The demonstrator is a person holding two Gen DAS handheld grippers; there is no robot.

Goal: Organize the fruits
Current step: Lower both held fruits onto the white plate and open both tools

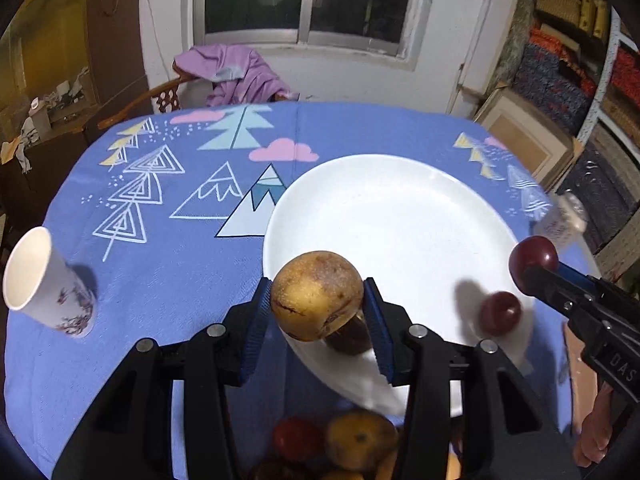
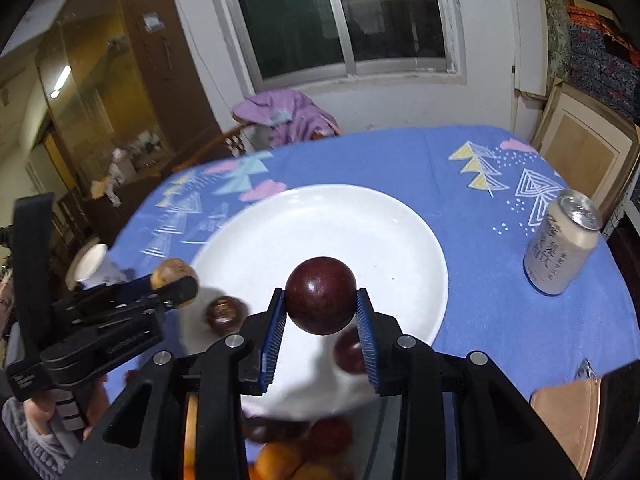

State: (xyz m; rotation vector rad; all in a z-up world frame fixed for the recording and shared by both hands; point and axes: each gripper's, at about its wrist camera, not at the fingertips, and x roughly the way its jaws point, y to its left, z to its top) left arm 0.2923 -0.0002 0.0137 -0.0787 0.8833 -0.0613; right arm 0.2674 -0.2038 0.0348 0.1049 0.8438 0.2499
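Your tabletop carries a blue cloth printed with trees, mountains and clouds, and near its middle lies a large white plate. Both of your tongs hang over the plate's near edge.

Your left tongs are clamped on a yellow-brown fruit with dark blemishes, its sides pressed between the blue pads and lifted clear of the plate. A brown fruit lies on the plate just under it, and it is blurred, so its kind is hard to tell.

Your right tongs grip a dark red plum between their blue pads, also held above the plate. A second dark red plum rests on the plate near its right edge.

Off the plate's near edge, low in both views, a pile of orange and red fruit sits on the cloth.

To the far right of the plate stands a silver-and-white drink can, upright. At the left edge of the tabletop stands a white paper cup with a floral print, well apart from the plate.
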